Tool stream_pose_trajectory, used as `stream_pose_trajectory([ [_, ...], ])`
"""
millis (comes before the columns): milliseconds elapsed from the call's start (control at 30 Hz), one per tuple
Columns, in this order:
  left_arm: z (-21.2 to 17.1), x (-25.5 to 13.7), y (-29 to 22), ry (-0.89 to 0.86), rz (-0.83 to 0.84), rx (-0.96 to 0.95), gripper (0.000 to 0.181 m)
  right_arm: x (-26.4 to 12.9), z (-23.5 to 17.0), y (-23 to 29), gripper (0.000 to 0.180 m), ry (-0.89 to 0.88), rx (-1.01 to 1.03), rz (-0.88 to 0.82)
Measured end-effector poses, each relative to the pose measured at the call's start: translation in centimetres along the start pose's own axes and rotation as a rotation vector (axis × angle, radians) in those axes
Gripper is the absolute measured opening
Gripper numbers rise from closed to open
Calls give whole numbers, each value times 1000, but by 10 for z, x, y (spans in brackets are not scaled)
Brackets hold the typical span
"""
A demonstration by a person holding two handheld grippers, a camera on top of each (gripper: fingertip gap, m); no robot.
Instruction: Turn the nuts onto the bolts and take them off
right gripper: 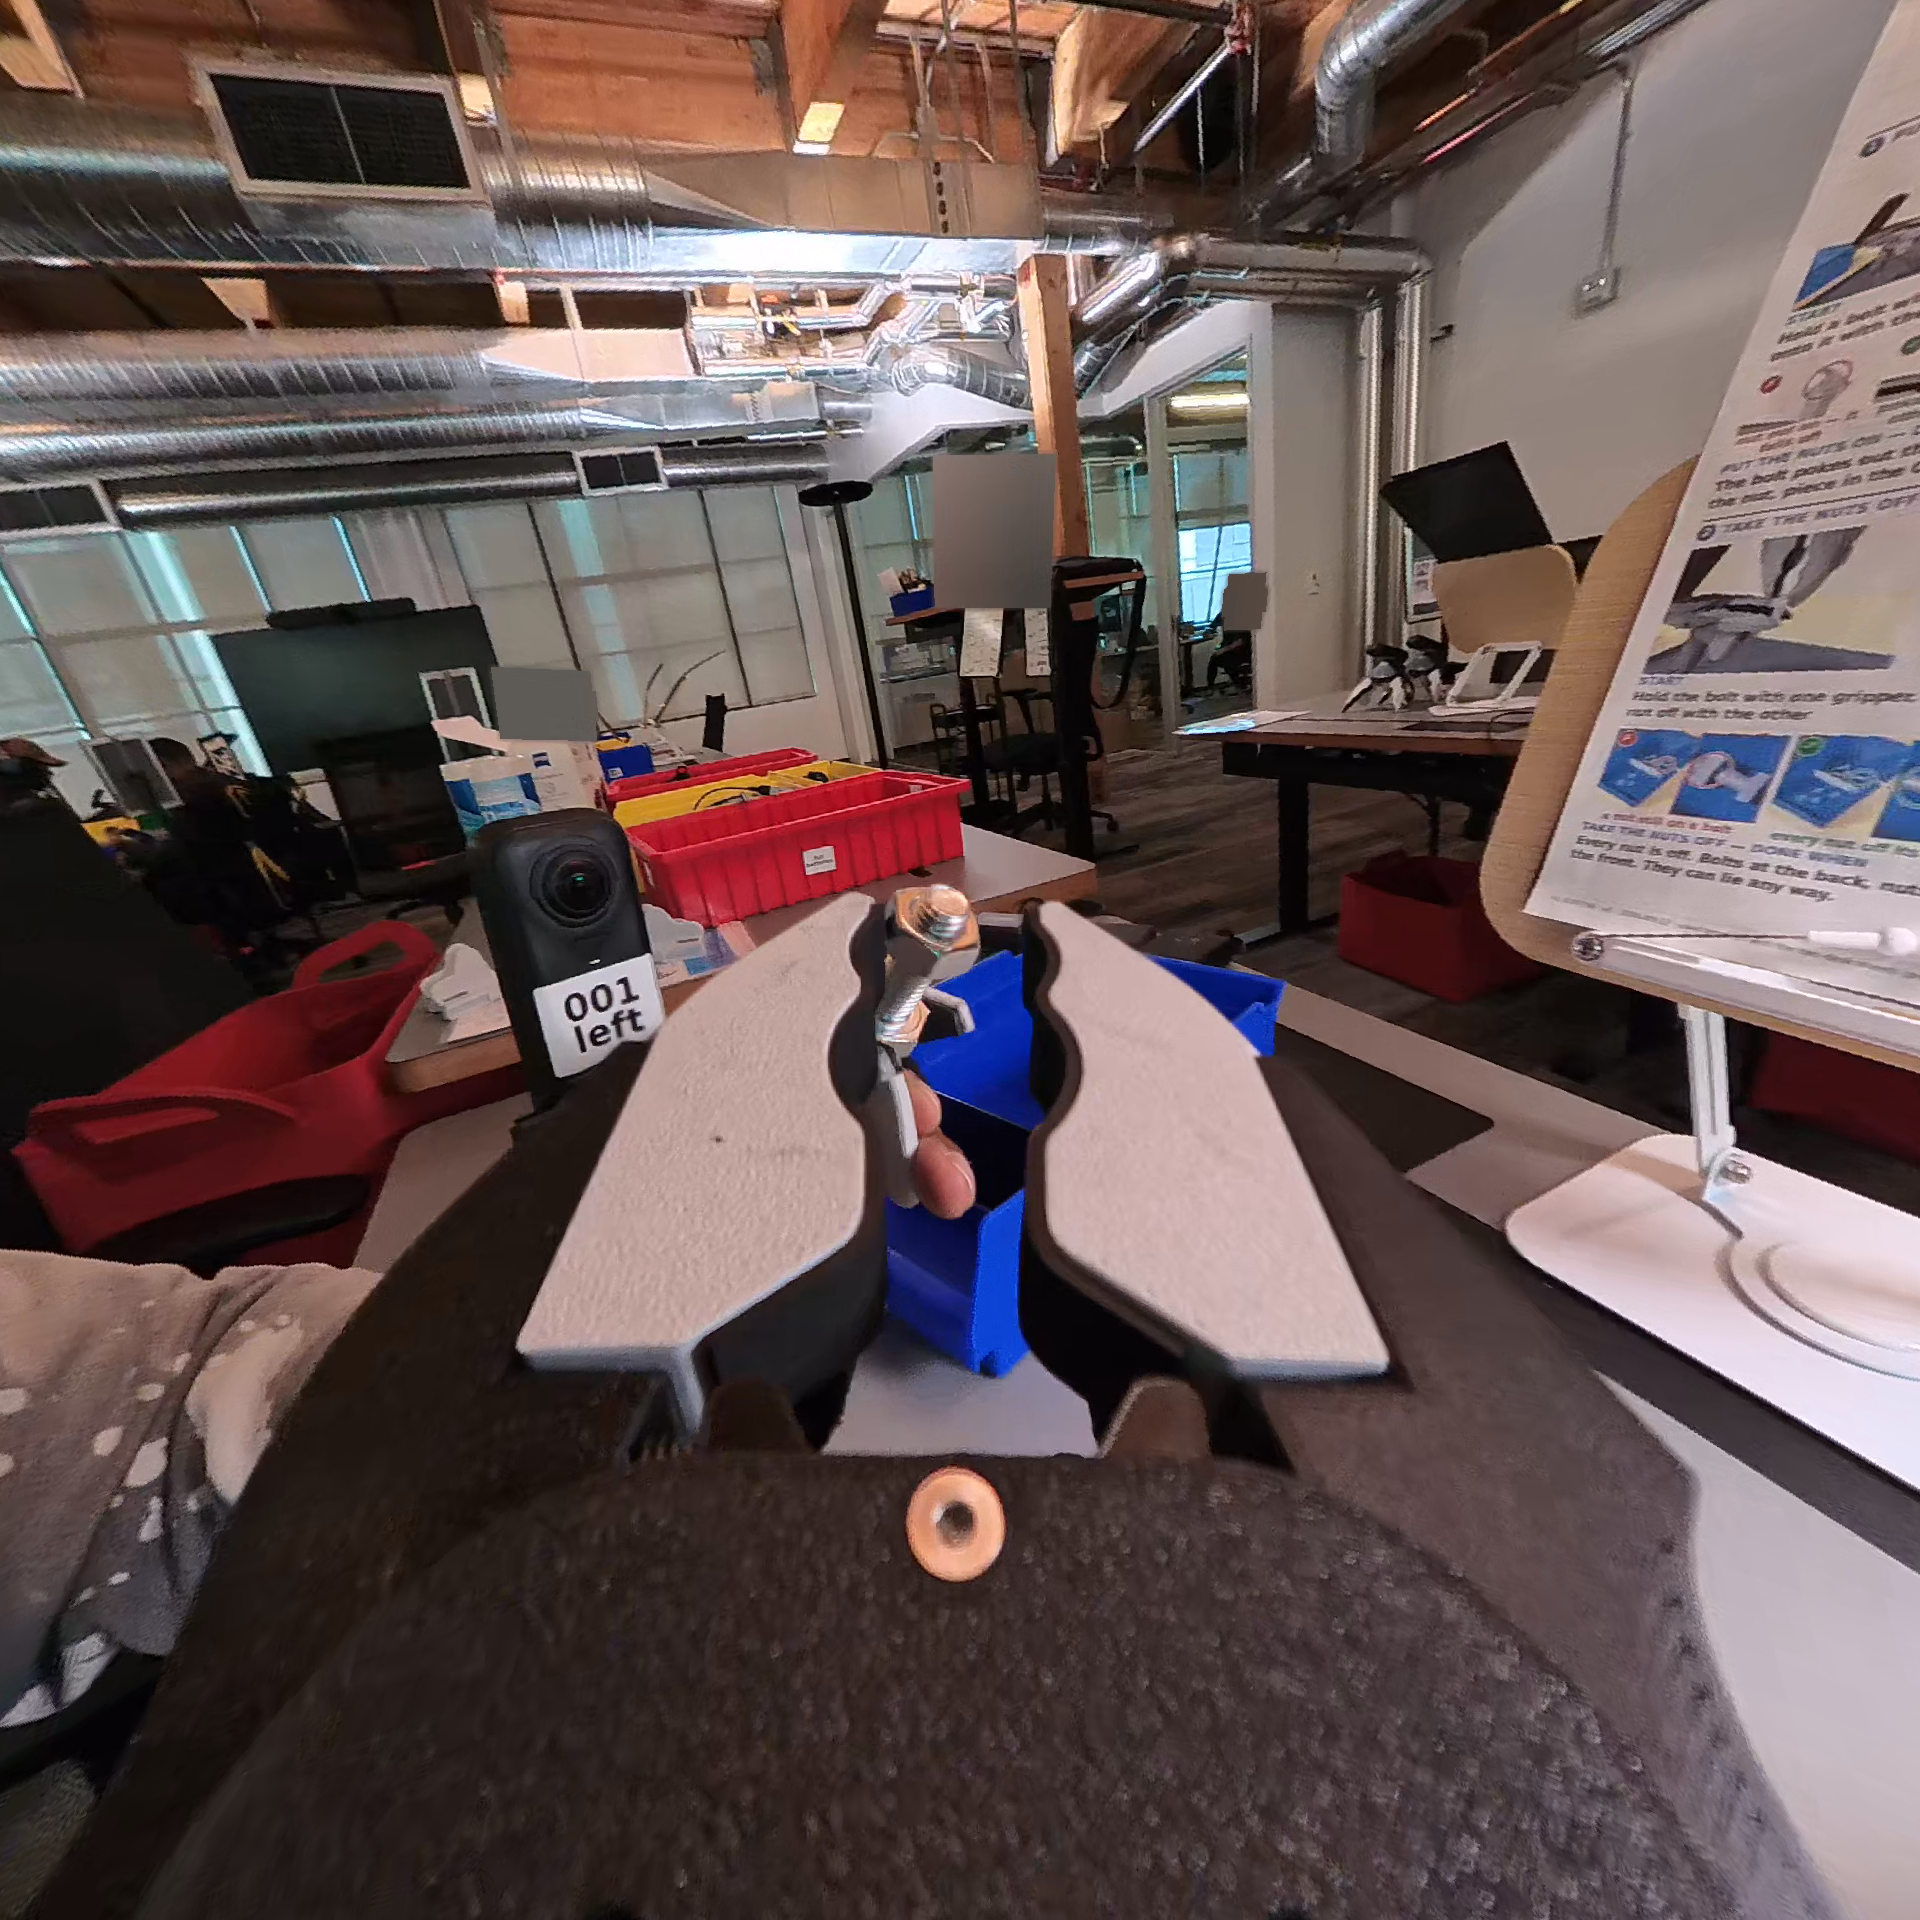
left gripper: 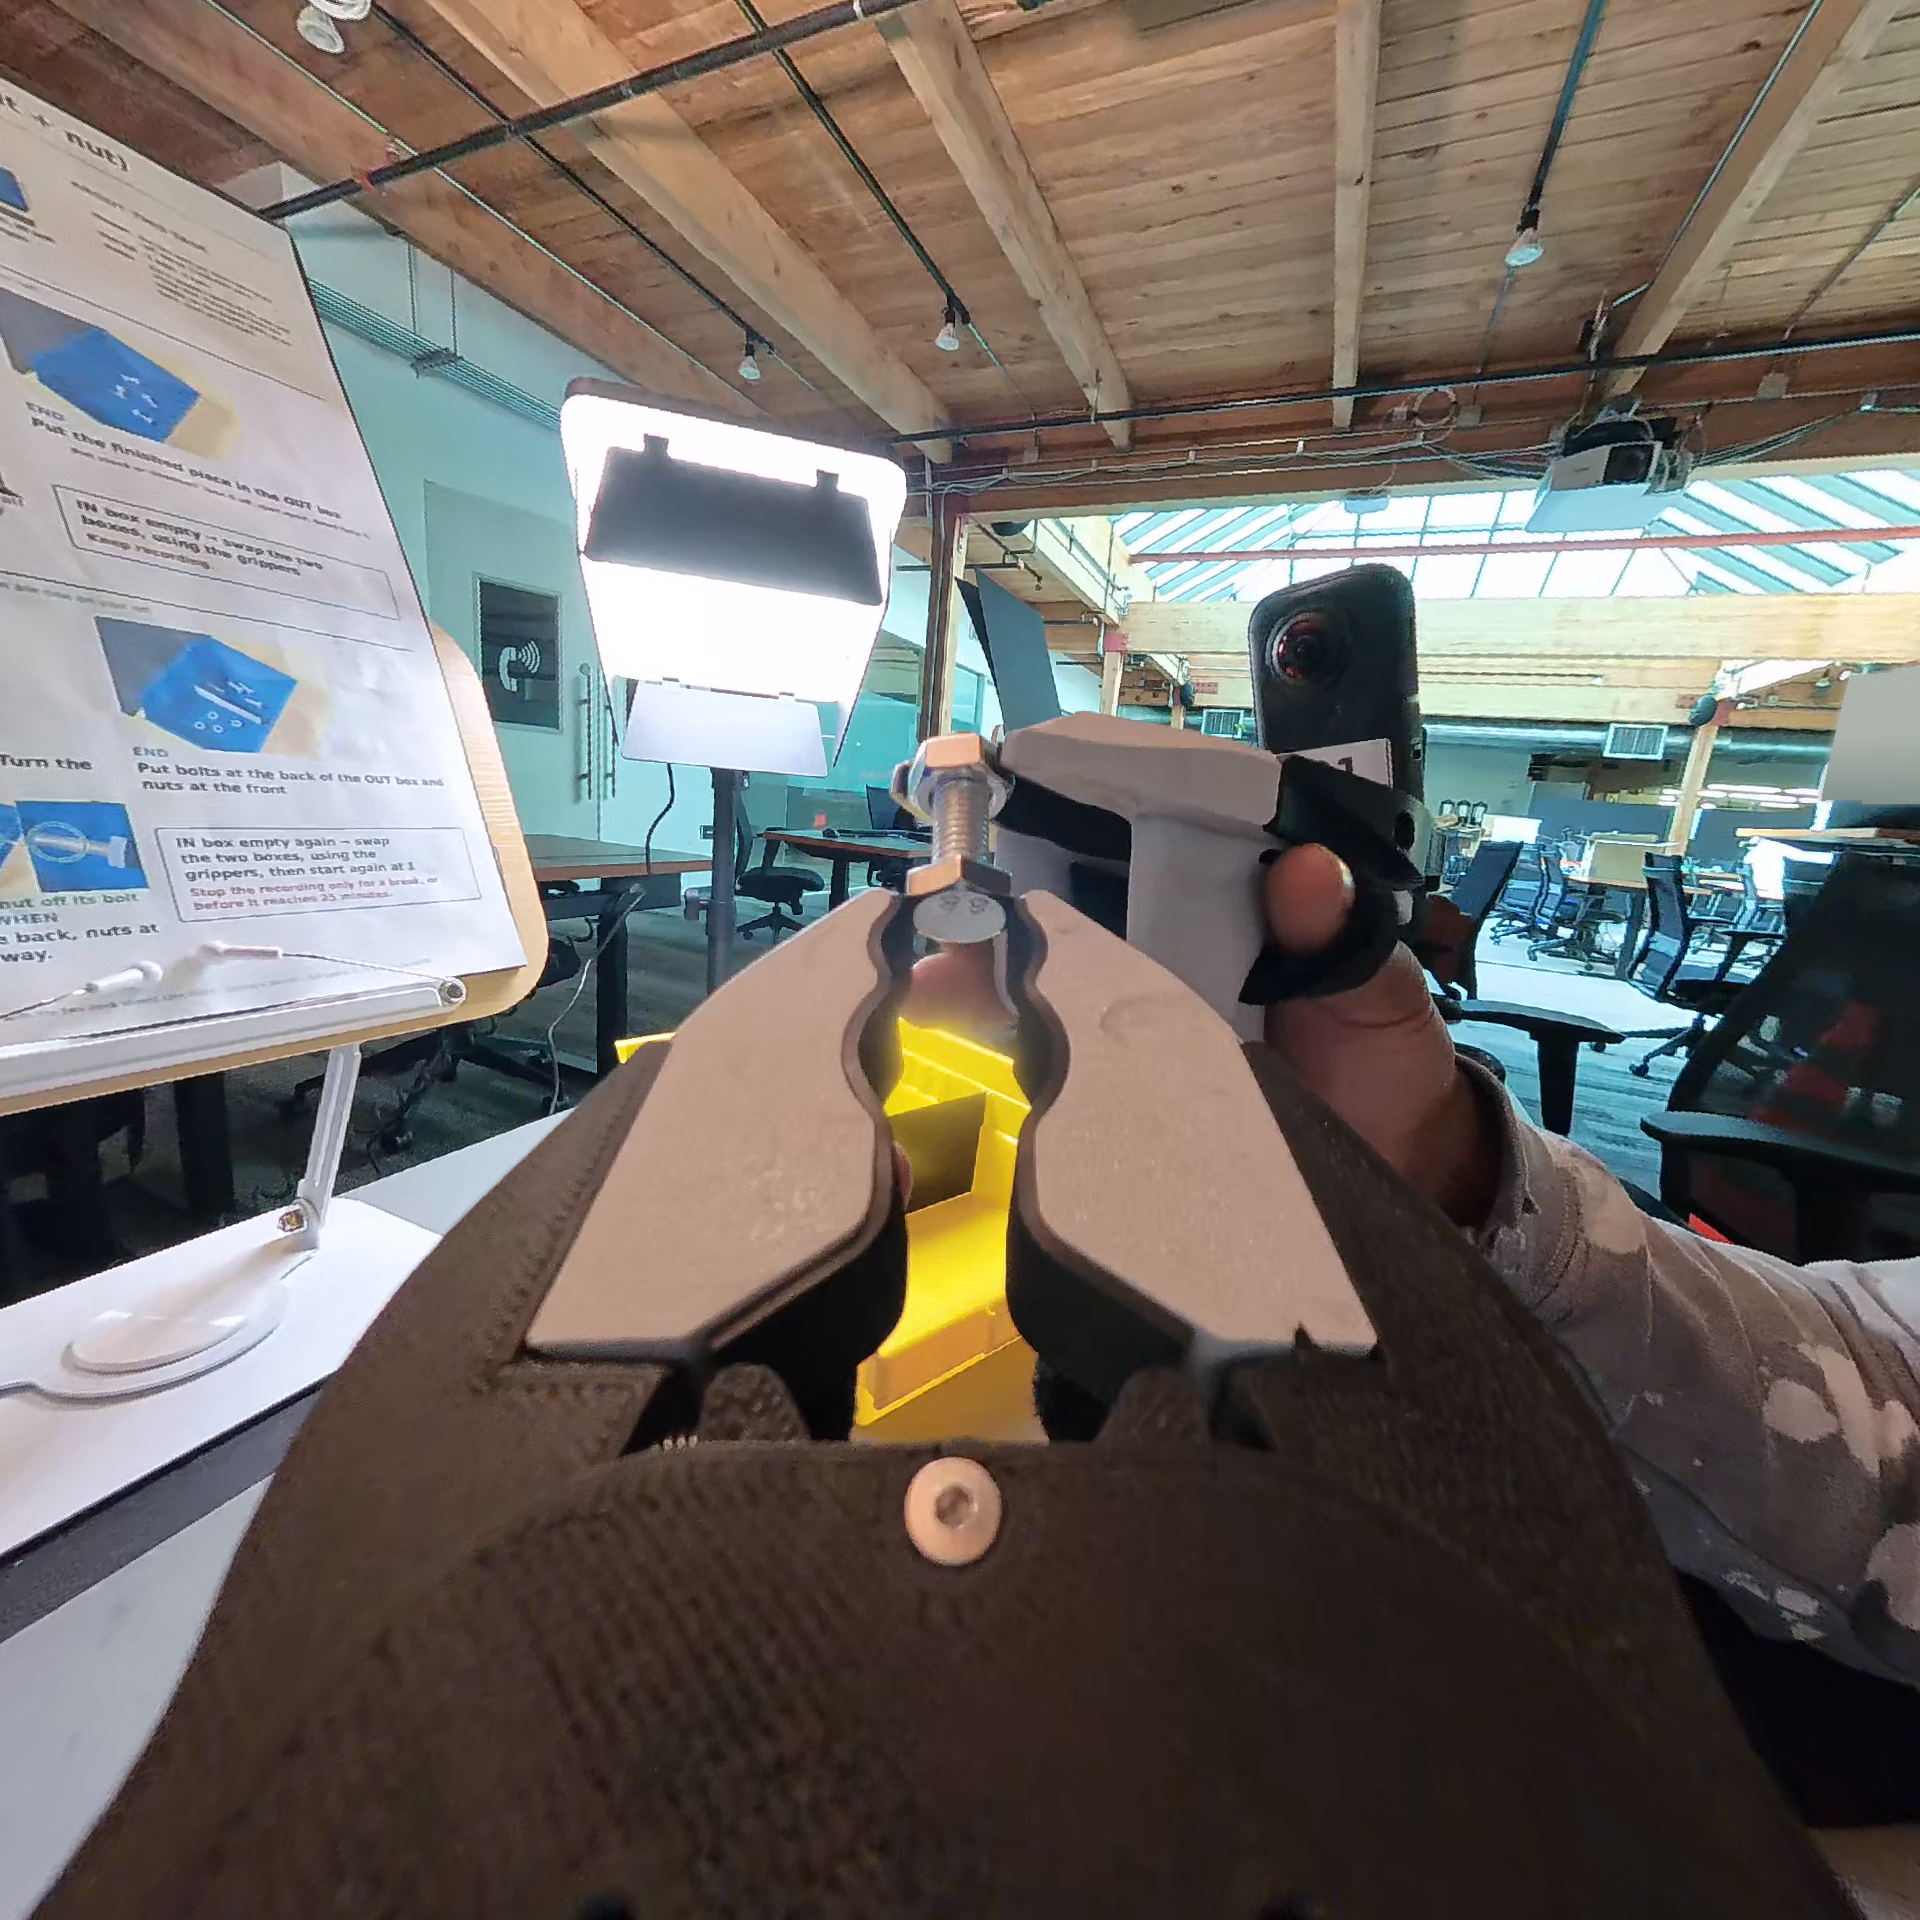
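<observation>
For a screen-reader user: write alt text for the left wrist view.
The left gripper clamps a bolt by its head, shank pointing up, while the right gripper grips the nut at its tip. A yellow bin lies below.

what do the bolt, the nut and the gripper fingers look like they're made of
Bolt and nut: bright, shiny silver with crisp threads, probably plated steel. Left gripper fingers: matte grey, grainy faces on dark backing, likely printed plastic, hard to confirm.

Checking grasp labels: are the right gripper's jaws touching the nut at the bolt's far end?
Touching. In the left wrist view the right gripper comes in from the right and its jaws close around the nut on the bolt, with no gap visible.
</observation>
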State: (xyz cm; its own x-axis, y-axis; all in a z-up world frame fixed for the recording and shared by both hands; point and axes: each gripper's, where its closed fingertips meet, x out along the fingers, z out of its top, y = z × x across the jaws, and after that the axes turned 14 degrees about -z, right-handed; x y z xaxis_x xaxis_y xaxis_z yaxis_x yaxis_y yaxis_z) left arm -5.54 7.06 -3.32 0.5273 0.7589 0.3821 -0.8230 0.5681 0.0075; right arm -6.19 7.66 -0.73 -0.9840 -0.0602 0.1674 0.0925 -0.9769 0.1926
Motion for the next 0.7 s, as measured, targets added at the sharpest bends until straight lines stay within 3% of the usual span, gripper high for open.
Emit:
stream_pose_trajectory([
  [200, -4, 4, -7, 11, -43, -8, 18, -1, -3, 9, 18, 13, -6, 50],
  [400, -25, 11, -12, 138, -130, -107, 18, -8, -13, 7, 18, 95, -275, 45],
  [700, -31, 14, -18, 188, -189, -158, 19, -12, -17, 7, 18, 127, -313, 83],
])
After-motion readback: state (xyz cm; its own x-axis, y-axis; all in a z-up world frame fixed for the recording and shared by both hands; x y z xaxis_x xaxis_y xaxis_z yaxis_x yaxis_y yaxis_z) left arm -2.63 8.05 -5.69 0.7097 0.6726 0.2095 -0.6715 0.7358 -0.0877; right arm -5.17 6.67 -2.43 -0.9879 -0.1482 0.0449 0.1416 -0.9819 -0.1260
